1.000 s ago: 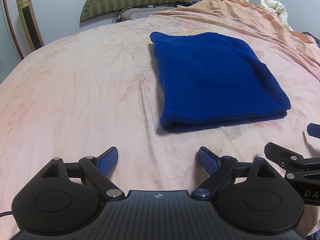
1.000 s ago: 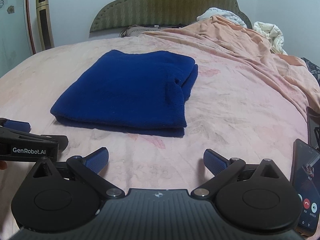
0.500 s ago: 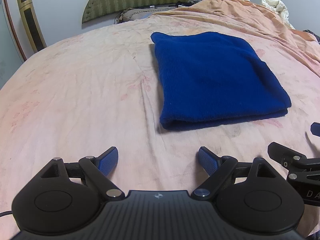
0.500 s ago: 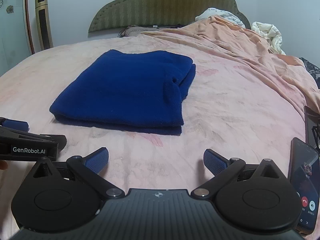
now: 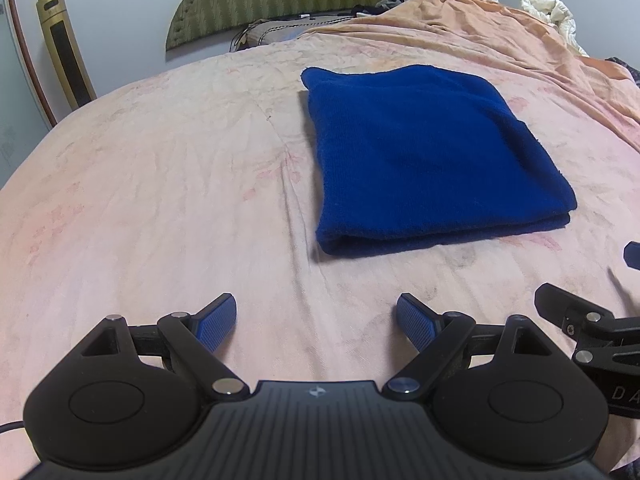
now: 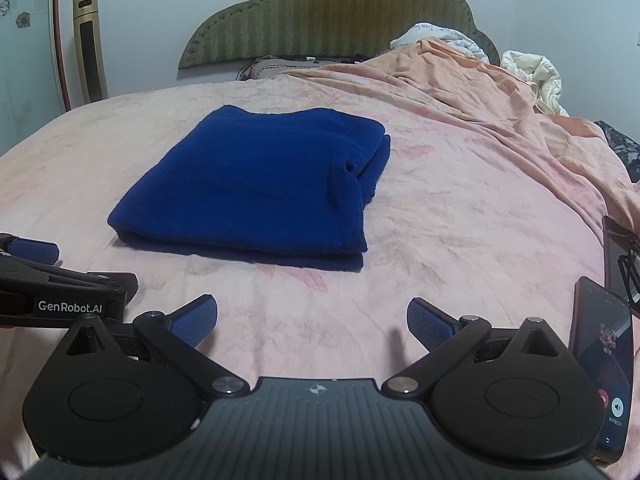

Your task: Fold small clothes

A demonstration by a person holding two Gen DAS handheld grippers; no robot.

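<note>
In the left wrist view, the left hand-held gripper is hovering low over the bed, its jaws spread wide and gripping nothing. The blue garment is lying folded ahead and to the right, well clear of the pads. Any further tuck is risking the loose top layer sliding off, since the knit looks soft and thick.

In the right wrist view, the right hand-held gripper is likewise standing wide open and empty, short of the garment's near edge. A small flap is poking out at the fold's right side (likely a cuff), so a pinch there could be pulling the stack apart. A phone is lying just beside the right jaw; a sideways sweep could be knocking it off the bed.
</note>
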